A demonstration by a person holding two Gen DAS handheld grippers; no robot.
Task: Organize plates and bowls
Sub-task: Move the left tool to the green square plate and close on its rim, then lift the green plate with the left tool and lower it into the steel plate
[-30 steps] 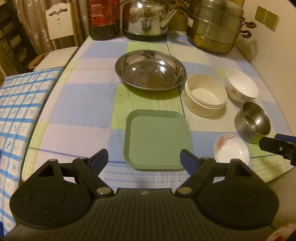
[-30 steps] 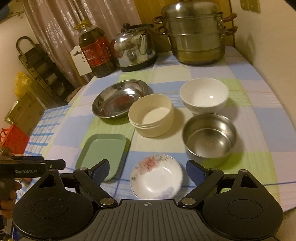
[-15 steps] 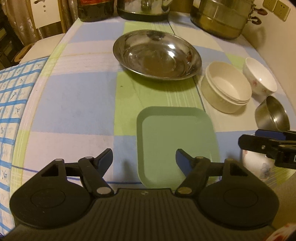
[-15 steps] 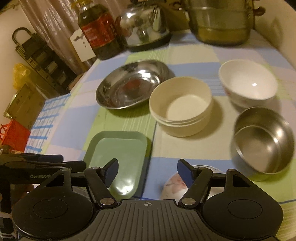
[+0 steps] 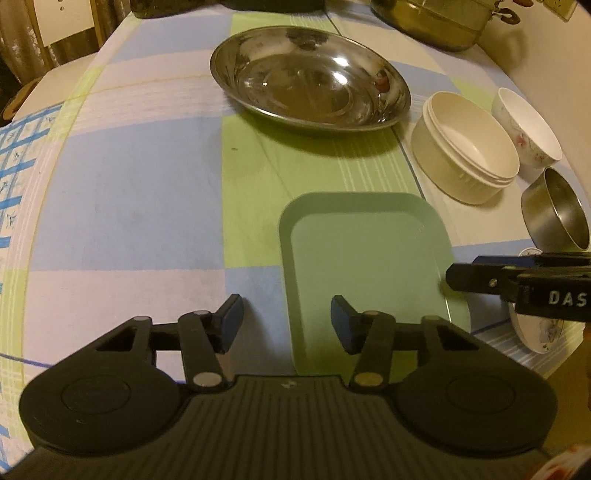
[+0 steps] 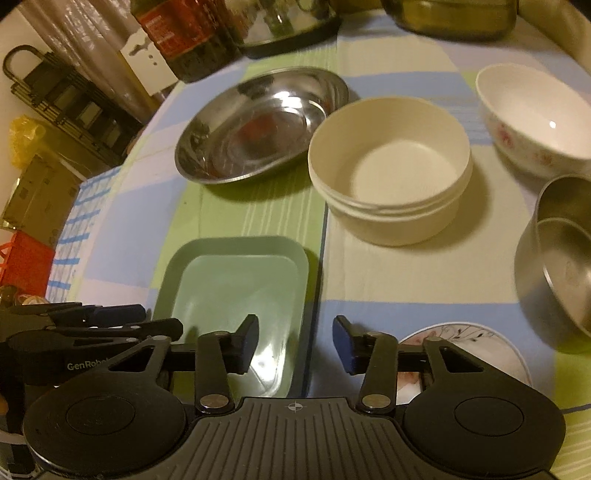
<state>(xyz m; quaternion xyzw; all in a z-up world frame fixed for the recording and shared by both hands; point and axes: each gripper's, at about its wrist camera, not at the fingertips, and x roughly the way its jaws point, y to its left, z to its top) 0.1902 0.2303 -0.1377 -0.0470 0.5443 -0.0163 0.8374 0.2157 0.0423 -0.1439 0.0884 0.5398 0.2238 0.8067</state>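
Observation:
A green square plate (image 5: 364, 258) (image 6: 236, 288) lies near the table's front edge. My left gripper (image 5: 287, 325) is open, its jaws either side of the plate's near left edge. My right gripper (image 6: 294, 347) is open over the plate's near right edge; it shows side-on in the left wrist view (image 5: 517, 284). A floral saucer (image 6: 465, 343) (image 5: 535, 332) lies under its right finger. Behind stand a wide steel plate (image 5: 310, 77) (image 6: 258, 122), a cream bowl (image 5: 465, 147) (image 6: 391, 166), a floral white bowl (image 5: 528, 125) (image 6: 535, 118) and a small steel bowl (image 5: 557, 214) (image 6: 561, 254).
A checked cloth covers the table (image 5: 129, 206). At the back stand a steamer pot (image 5: 436, 22), a kettle (image 6: 291, 22) and an oil bottle (image 6: 184, 40). A chair (image 5: 55, 29) stands at the far left. The wall is on the right.
Both grippers have moved forward and down toward the green plate's near edge, and their jaws have narrowed somewhat. The dishes have not moved.

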